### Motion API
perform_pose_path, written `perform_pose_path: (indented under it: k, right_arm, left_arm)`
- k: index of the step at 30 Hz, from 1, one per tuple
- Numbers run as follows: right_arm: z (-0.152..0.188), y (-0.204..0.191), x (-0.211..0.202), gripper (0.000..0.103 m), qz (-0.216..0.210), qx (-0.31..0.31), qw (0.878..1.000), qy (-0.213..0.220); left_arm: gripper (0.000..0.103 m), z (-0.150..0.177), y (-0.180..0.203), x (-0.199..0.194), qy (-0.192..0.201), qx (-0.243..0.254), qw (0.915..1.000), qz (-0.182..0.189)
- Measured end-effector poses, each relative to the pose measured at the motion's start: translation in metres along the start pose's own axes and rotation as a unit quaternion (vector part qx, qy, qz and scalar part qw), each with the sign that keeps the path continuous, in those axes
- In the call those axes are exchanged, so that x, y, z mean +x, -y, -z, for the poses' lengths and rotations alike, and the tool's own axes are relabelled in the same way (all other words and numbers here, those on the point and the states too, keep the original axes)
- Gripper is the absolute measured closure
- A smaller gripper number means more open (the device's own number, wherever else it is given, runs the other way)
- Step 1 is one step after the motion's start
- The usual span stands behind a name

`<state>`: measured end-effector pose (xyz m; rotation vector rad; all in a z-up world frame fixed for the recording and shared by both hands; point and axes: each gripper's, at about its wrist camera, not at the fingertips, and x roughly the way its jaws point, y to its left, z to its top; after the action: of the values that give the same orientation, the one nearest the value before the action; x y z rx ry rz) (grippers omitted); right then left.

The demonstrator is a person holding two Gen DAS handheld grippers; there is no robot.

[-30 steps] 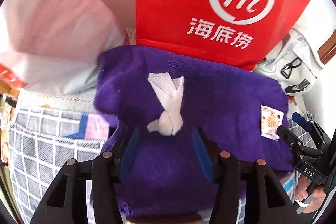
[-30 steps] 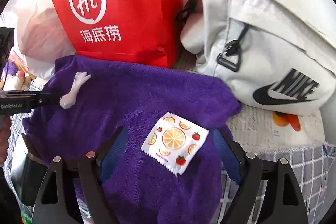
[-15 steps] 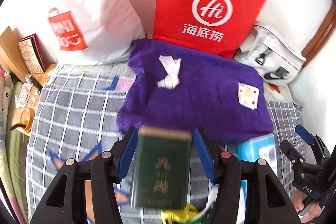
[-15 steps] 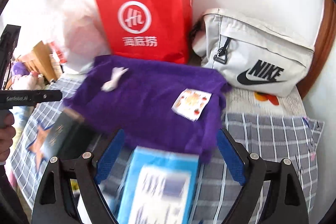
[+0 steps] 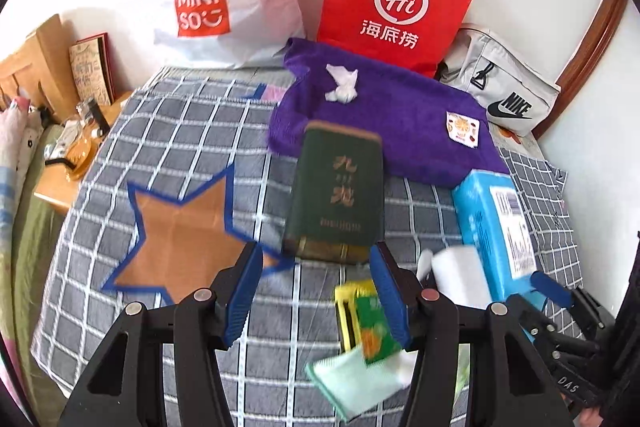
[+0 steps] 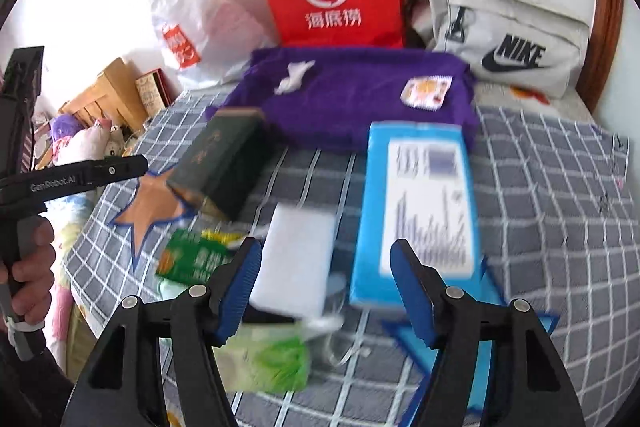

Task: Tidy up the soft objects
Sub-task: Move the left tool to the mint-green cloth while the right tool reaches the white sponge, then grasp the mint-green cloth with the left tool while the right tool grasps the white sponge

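Roughly early stage. Purple towel point(image 5: 384, 131) lies flat at back of bed point(image 5: 168, 131), w/ white tissue wad point(image 5: 342, 85) and small orange-print sachet point(image 5: 462, 129) on it. Nearer: green box point(image 5: 336, 195), blue box point(image 6: 416, 211), white sponge block point(image 6: 296, 259), green packet point(image 6: 192, 257), pale green cloth point(image 5: 352, 383), all loose, unsorted. Left claw point(image 5: 316, 291) half open, holds nothing. Right claw point(image 6: 326, 287) empty, jaws closing, nothing gripped. Most sorting looks left to do.

"MINISO" on white bag point(image 5: 224, 7), "NIKE" on grey pouch point(image 5: 508, 95)
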<state>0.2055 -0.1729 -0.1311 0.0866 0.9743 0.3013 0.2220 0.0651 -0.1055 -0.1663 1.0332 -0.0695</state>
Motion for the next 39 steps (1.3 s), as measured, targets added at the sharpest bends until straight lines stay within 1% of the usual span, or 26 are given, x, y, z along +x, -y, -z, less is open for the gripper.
perform_pose_path:
  k: [3, 8, 11, 13, 16, 17, 19, 20, 26, 28, 30, 33, 37, 39]
  right_arm:
    - [0.017, -0.006, 0.004, 0.036, -0.01, 0.009, 1.0, -0.004]
    - [0.029, -0.009, 0.014, 0.036, -0.029, 0.032, 0.999, -0.008]
    - [0.029, -0.012, 0.023, 0.036, -0.021, 0.038, 0.999, -0.01]
    - [0.03, -0.015, 0.031, 0.035, -0.012, 0.038, 0.999, -0.015]
    - [0.028, -0.02, 0.045, 0.035, 0.006, 0.029, 0.999, -0.022]
    - [0.028, -0.021, 0.048, 0.036, 0.008, 0.031, 0.999, -0.02]
    - [0.028, -0.02, 0.05, 0.052, 0.002, 0.037, 0.999, -0.012]
    - [0.027, -0.02, 0.049, 0.053, -0.004, 0.039, 0.999, -0.009]
    - [0.023, -0.023, 0.024, 0.053, -0.009, 0.022, 0.999, 0.038]
    - [0.024, -0.02, 0.012, 0.053, -0.011, 0.019, 0.999, 0.05]
    - [0.028, -0.016, -0.002, 0.053, -0.008, 0.016, 0.998, 0.058]
    - [0.04, -0.007, -0.02, 0.053, -0.001, 0.008, 0.998, 0.063]
    - [0.063, 0.006, -0.043, 0.053, 0.003, -0.003, 0.998, 0.07]
    - [0.075, 0.014, -0.051, 0.053, 0.002, -0.004, 0.998, 0.068]
  left_arm:
    - [0.05, 0.016, -0.005, 0.003, -0.007, -0.003, 0.9999, 0.009]
    - [0.05, 0.044, -0.017, 0.002, -0.003, -0.01, 0.9998, 0.019]
    - [0.05, 0.054, -0.028, 0.004, -0.007, -0.024, 0.9994, 0.025]
    - [0.05, 0.06, -0.037, 0.008, -0.018, -0.039, 0.9985, 0.034]
    - [0.05, 0.066, -0.045, 0.014, -0.028, -0.049, 0.9975, 0.042]
    - [0.05, 0.068, -0.046, 0.015, -0.028, -0.049, 0.9975, 0.042]
    - [0.05, 0.071, -0.046, 0.016, -0.027, -0.048, 0.9974, 0.046]
    - [0.05, 0.072, -0.046, 0.017, -0.025, -0.047, 0.9974, 0.048]
    - [0.05, 0.075, -0.034, 0.021, -0.022, -0.042, 0.996, 0.076]
    - [0.05, 0.074, -0.024, 0.021, -0.018, -0.034, 0.9954, 0.088]
    - [0.05, 0.071, -0.014, 0.021, -0.012, -0.026, 0.9954, 0.091]
    - [0.05, 0.066, -0.002, 0.025, -0.012, -0.016, 0.9951, 0.097]
    - [0.051, 0.063, 0.005, 0.021, -0.004, -0.023, 0.9932, 0.114]
    - [0.05, 0.064, 0.004, 0.017, 0.005, -0.024, 0.9938, 0.109]
